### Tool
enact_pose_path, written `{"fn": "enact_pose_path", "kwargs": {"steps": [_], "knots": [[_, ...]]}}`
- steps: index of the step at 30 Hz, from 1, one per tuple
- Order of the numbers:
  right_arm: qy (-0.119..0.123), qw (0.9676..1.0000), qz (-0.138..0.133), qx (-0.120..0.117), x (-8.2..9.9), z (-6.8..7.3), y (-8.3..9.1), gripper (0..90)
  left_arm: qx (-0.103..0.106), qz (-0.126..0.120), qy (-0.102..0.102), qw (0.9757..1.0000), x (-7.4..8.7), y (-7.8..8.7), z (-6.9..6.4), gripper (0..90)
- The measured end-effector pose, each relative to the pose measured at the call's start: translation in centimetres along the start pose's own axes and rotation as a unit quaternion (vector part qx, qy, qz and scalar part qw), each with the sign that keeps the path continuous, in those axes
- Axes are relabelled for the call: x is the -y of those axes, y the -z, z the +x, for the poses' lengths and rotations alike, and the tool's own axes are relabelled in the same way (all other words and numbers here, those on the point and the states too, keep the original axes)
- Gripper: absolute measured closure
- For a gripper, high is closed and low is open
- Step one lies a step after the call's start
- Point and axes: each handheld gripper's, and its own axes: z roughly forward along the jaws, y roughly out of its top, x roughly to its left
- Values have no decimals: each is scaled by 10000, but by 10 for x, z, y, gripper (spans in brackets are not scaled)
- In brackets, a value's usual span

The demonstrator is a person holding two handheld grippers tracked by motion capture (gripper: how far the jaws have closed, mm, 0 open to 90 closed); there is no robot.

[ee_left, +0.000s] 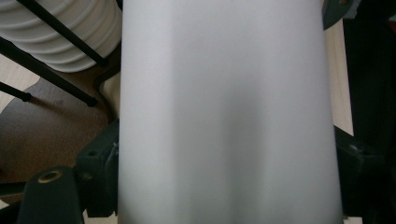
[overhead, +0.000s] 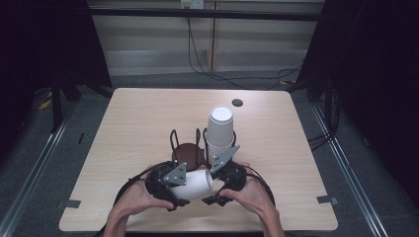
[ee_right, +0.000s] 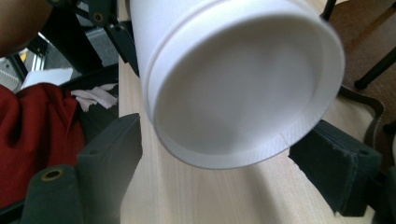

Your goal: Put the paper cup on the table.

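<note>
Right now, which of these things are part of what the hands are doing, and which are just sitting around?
In the job:
- white paper cup, lying sideways, clamped in the left tongs
- right tongs, jaws apart around the cup's base
- stack of cups
- black wire cup holder with brown base

Just lying about:
- cables on the floor beyond the table
- dark hole in the tabletop

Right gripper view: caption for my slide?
White paper cup, base toward the camera, between the right gripper's open jaws above the wooden table.

Left gripper (overhead: 184,190) clamped, right gripper (overhead: 216,190) jaws apart, hands close
</note>
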Motion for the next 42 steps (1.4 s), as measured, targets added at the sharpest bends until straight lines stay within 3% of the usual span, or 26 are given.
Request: {"fn": "enact_pose_path", "kwargs": {"steps": [5, 7, 12, 15, 20, 28, 32, 37, 42], "knots": [[76, 9999, 54, -49, -3, 0, -2, 174, 114, 12, -105, 9999, 2, 0, -4, 172], [61, 9998, -5, -185, -4, 0, -2, 181, 125, 137, -130, 9997, 2, -2, -6, 173], [131, 9990, 157, -387, -7, 0, -5, 200, 194, 158, -164, 9996, 1, -4, -7, 173], [173, 9992, 215, -291, -8, -1, -8, 189, 201, 234, -186, 9994, -1, -6, -8, 173], [253, 9987, 195, -391, -10, -2, -10, 184, 267, 339, -241, 9988, -4, -10, -9, 173], [308, 9975, 269, -581, -12, -2, -14, 190, 433, 263, -282, 9983, -7, -16, -11, 173], [325, 9967, 330, -667, -13, -1, -18, 213, 411, 195, -250, 9987, -5, -16, -11, 173], [335, 9964, 378, -679, -13, 0, -21, 231, 531, 134, -236, 9982, -2, -17, -11, 172], [351, 9961, 443, -678, -13, -1, -23, 235, 488, 132, -223, 9985, -2, -19, -11, 156]]}}
